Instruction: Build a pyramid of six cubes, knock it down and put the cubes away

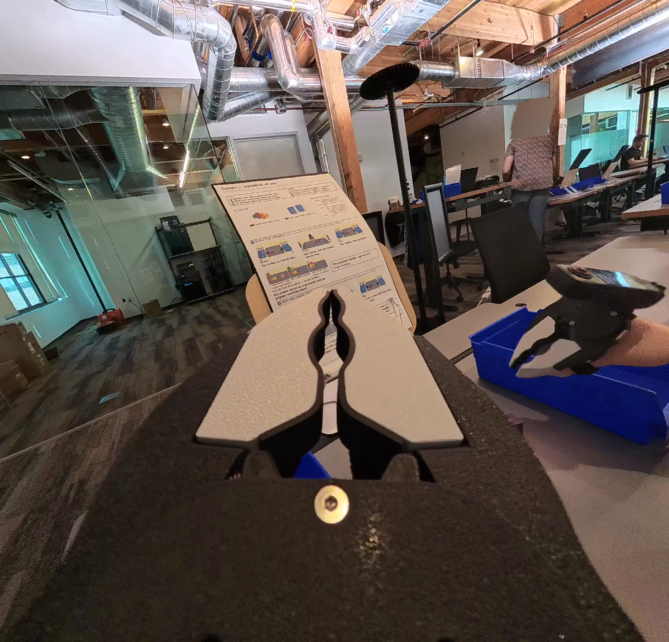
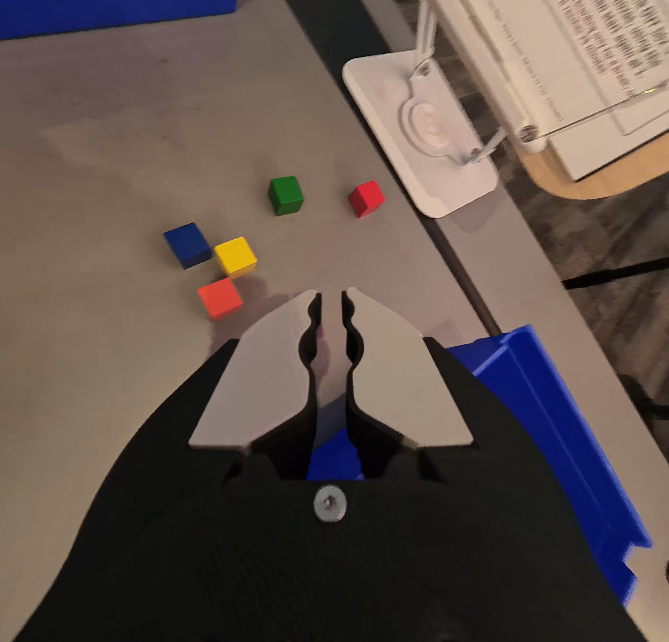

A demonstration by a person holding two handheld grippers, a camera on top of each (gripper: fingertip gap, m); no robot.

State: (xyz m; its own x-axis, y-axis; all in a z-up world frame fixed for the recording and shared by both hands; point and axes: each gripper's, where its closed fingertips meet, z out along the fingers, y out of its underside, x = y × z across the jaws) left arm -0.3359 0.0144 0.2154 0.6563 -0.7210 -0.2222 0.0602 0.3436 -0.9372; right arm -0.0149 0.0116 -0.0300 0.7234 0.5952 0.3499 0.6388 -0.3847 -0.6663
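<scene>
Five smooth, hard-edged cubes lie scattered on the matte grey tabletop: blue cube (image 2: 187, 244), yellow cube (image 2: 235, 255) and orange cube (image 2: 219, 297) clustered, green cube (image 2: 285, 195) and red cube (image 2: 366, 198) apart, nearer the far edge beside a white stand base (image 2: 394, 92). The right gripper (image 2: 330, 293) hovers above, fingers slightly parted, holding nothing, over a blue bin (image 2: 543, 407). The left gripper (image 1: 332, 292) is pressed together, empty.

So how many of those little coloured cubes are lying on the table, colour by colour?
Blue cube: 1
Yellow cube: 1
Orange cube: 1
Green cube: 1
Red cube: 1
Total in clear view: 5. A purple speck shows between the fingers of the right hand-held gripper; I cannot tell if that is a sixth cube.
</scene>
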